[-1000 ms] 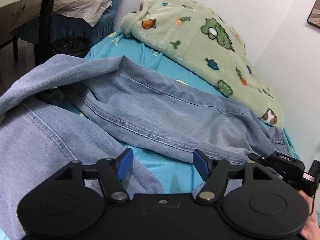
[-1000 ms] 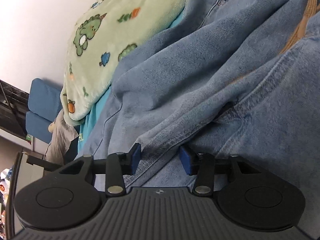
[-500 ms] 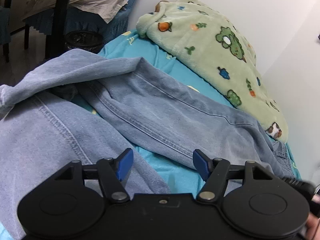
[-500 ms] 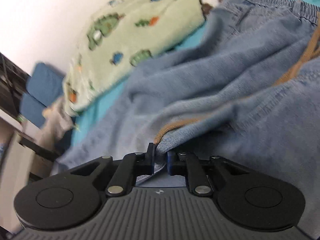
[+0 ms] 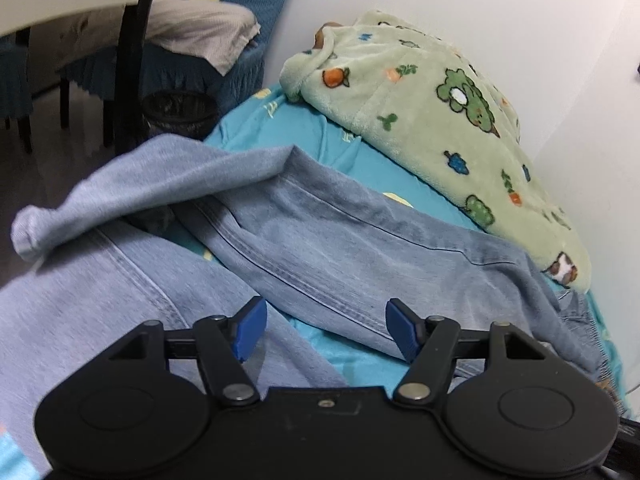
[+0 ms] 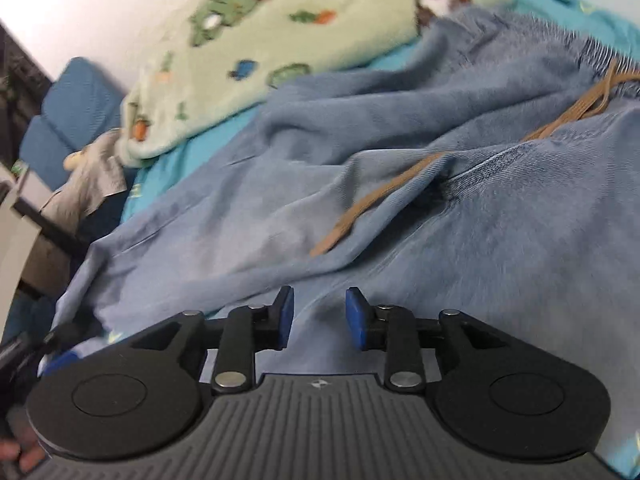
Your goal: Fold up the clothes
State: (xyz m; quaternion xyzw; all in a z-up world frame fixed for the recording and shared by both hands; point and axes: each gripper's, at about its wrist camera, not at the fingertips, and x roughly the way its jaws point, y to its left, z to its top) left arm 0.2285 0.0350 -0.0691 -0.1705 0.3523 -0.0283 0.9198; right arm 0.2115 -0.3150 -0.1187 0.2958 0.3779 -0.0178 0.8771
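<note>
A pair of light blue jeans [image 5: 328, 248] lies rumpled on a turquoise bed sheet [image 5: 280, 128], one leg folded over near the bed's left edge. My left gripper [image 5: 325, 330] is open and empty, just above the gap between the two legs. In the right wrist view the jeans [image 6: 500, 240] fill the frame, with a tan drawstring [image 6: 380, 196] lying across the waist area. My right gripper [image 6: 318, 318] is open and empty, just above the denim.
A pale green fleece blanket [image 5: 432, 120] with cartoon prints lies along the white wall at the bed's far side; it also shows in the right wrist view [image 6: 248, 44]. A black bin [image 5: 180, 112] and a blue-covered chair [image 5: 192, 40] stand on the floor at the left.
My right gripper shut on a fold of the jeans half a second ago, and has now opened and let it go, drawing back. The left gripper stayed open and shifted slightly.
</note>
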